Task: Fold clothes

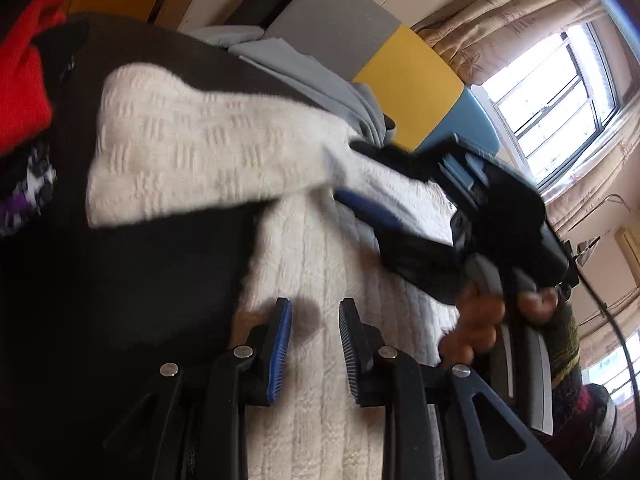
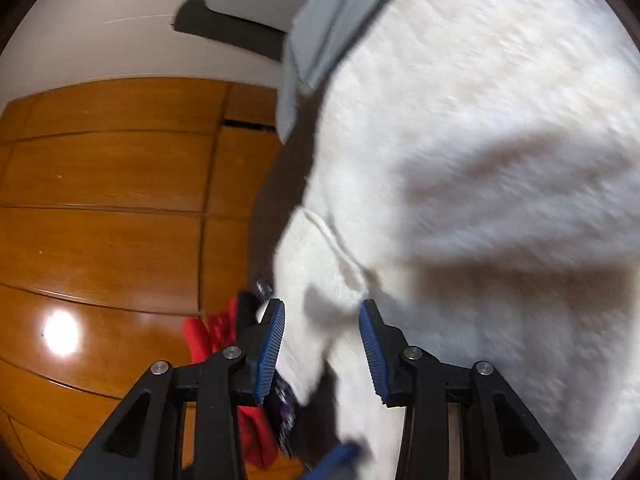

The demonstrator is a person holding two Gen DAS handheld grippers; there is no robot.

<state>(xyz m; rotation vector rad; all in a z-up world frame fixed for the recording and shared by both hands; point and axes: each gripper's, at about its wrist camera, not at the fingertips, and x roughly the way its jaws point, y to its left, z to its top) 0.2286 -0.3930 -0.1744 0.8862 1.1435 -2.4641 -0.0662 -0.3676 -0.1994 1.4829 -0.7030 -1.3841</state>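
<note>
A white knitted sweater (image 1: pixel 320 260) lies spread on a dark surface (image 1: pixel 120 280), with one sleeve (image 1: pixel 192 148) stretched out to the left. My left gripper (image 1: pixel 315 304) hovers over the sweater's body, open, with nothing pinched between its blue pads. The right gripper (image 1: pixel 360 178) shows blurred at the sleeve's upper right, a person's hand (image 1: pixel 476 320) on its handle. In the right wrist view the sweater (image 2: pixel 480 160) fills the right side. My right gripper (image 2: pixel 323 306) stands open with a fold of the white fabric loose between its fingers.
A red garment (image 1: pixel 20 80) and a patterned one lie at the left. Grey folded clothes (image 1: pixel 300 64) sit behind the sweater, near a yellow and blue panel (image 1: pixel 408 80). A window with curtains (image 1: pixel 560 80) is at the right. Wooden wardrobe doors (image 2: pixel 100 200) stand behind a red garment (image 2: pixel 208 336).
</note>
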